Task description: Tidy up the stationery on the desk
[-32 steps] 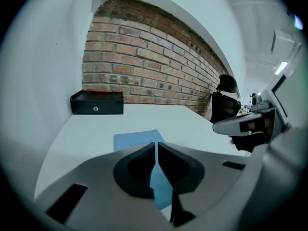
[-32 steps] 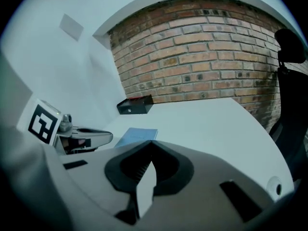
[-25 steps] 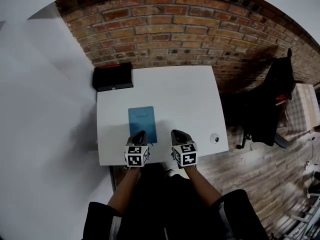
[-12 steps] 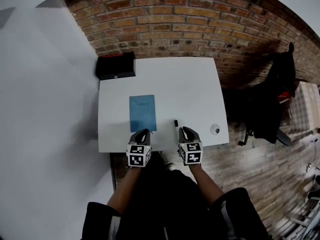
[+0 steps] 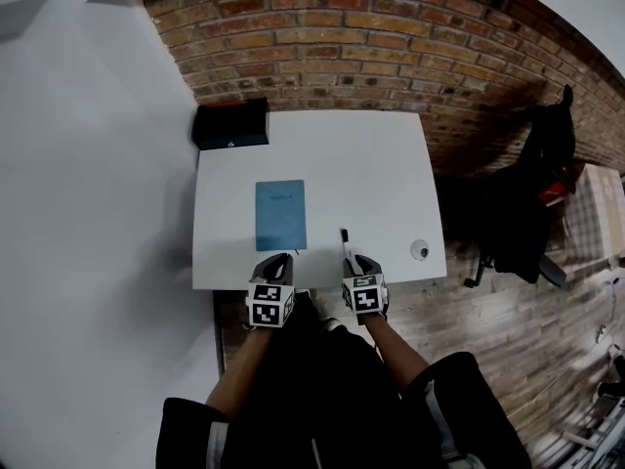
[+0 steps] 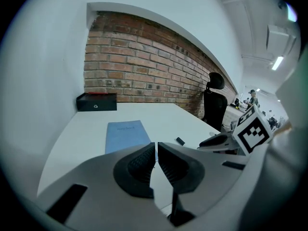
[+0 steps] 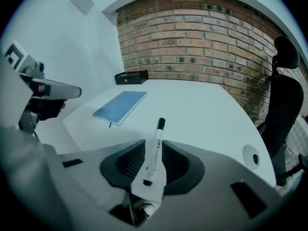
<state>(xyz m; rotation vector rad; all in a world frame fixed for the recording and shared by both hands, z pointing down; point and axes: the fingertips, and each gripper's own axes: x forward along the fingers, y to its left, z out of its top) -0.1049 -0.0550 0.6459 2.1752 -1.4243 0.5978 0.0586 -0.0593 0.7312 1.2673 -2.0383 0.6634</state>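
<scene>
A white marker with a black cap (image 5: 346, 243) lies on the white desk (image 5: 371, 174) near its front edge. My right gripper (image 5: 354, 260) has just been opening, and the marker (image 7: 155, 150) now lies lengthwise between its jaws, cap pointing away. The pads stand beside it without pressing. My left gripper (image 5: 278, 259) is shut and empty at the desk's front edge, just short of a blue notebook (image 5: 280, 215). In the left gripper view the jaws (image 6: 157, 146) meet in front of the notebook (image 6: 127, 134), and the marker's cap (image 6: 180, 141) shows to the right.
A black box (image 5: 231, 125) sits at the desk's far left corner against the brick wall. A round cable grommet (image 5: 420, 249) is near the front right corner. A black office chair (image 5: 527, 203) stands right of the desk.
My right gripper has come down and forward over the marker and its jaws have parted around it. My left gripper has drawn back to the desk's front edge, off the notebook.
</scene>
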